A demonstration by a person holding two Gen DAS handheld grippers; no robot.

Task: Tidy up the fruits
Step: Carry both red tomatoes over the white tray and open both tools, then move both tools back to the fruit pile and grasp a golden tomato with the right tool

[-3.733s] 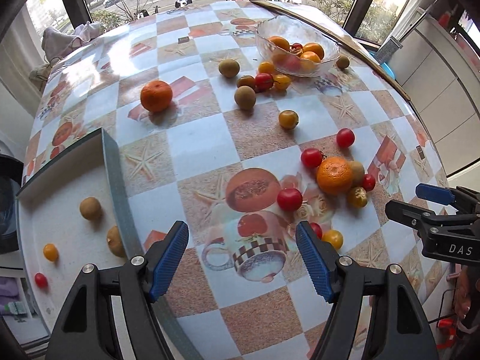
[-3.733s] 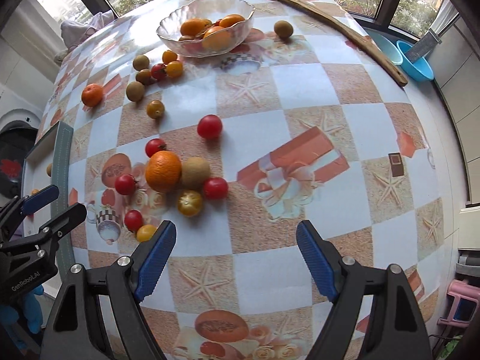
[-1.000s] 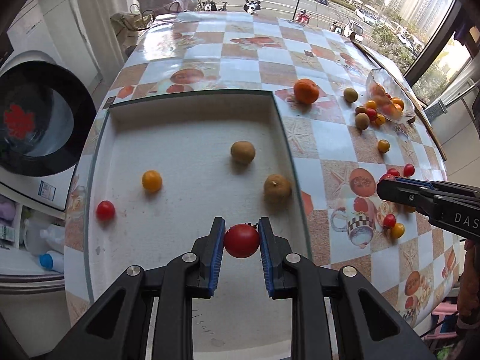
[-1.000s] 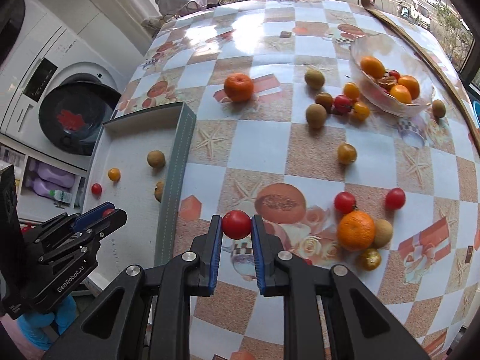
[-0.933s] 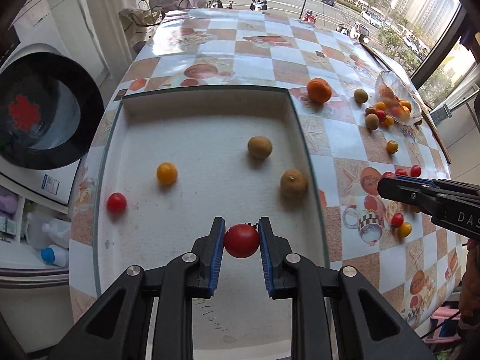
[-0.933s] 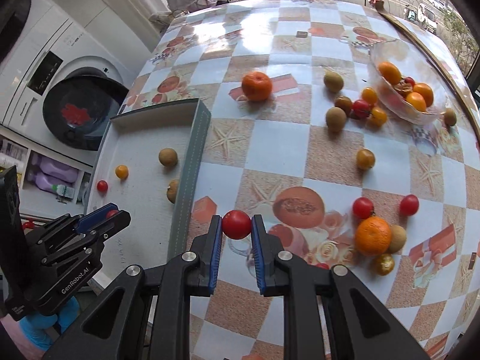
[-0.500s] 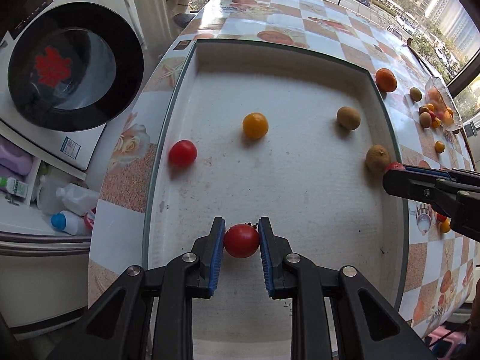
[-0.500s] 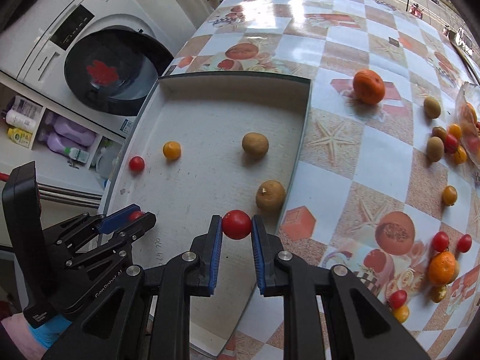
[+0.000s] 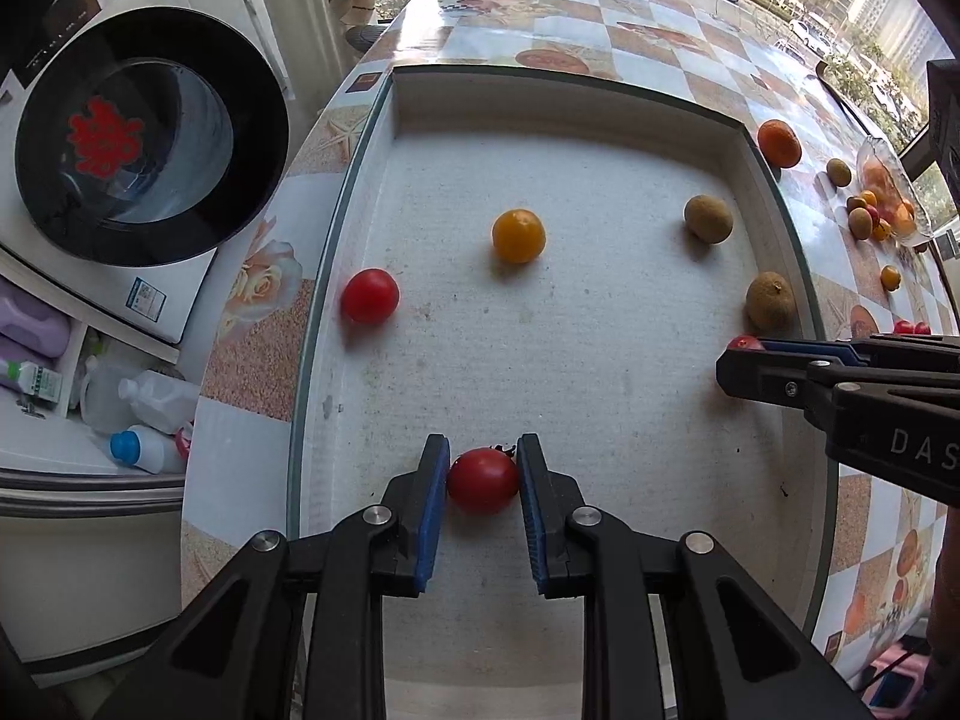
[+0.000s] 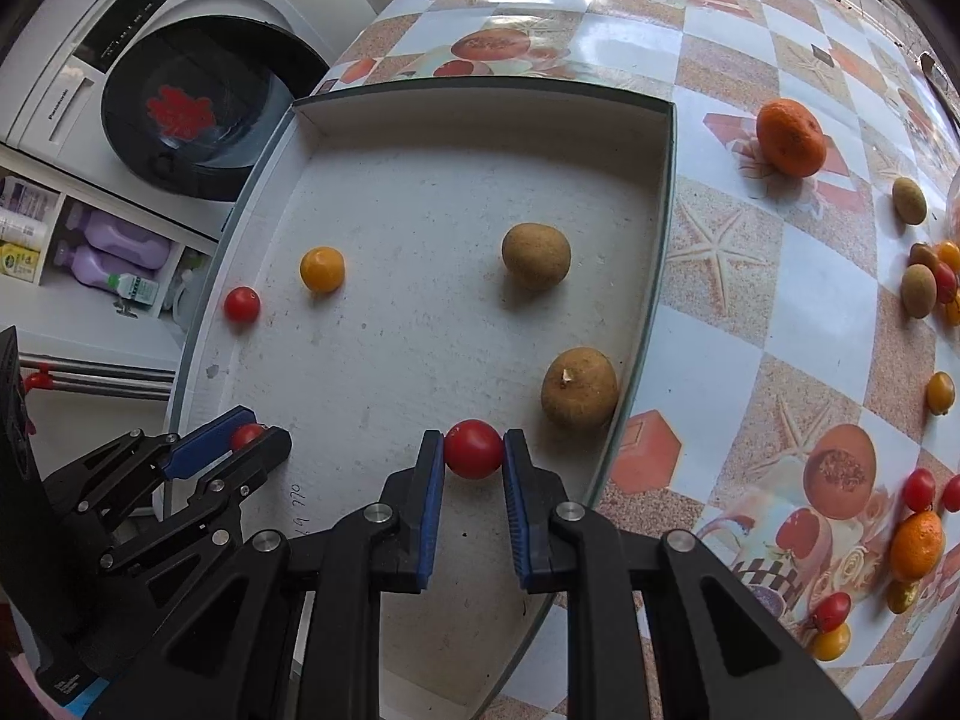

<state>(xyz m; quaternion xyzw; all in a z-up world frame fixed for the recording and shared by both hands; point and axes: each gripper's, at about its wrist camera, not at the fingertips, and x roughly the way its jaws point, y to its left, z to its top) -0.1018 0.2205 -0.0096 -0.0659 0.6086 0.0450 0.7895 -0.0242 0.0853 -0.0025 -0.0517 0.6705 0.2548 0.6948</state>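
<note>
At the bottom centre of the left wrist view, the left gripper (image 9: 483, 483) pinches a red tomato (image 9: 483, 480) between its blue pads, over the white tray (image 9: 600, 372). At the bottom centre of the right wrist view, the right gripper (image 10: 473, 456) likewise clamps a second red tomato (image 10: 473, 449) near the tray's right rim. Farther up in the tray lie a small red tomato (image 9: 369, 296), a yellow tomato (image 9: 518, 235) and two brown fruits (image 10: 579, 387). At upper right, on the checkered tablecloth (image 10: 780, 312), sits an orange (image 10: 789, 136).
</note>
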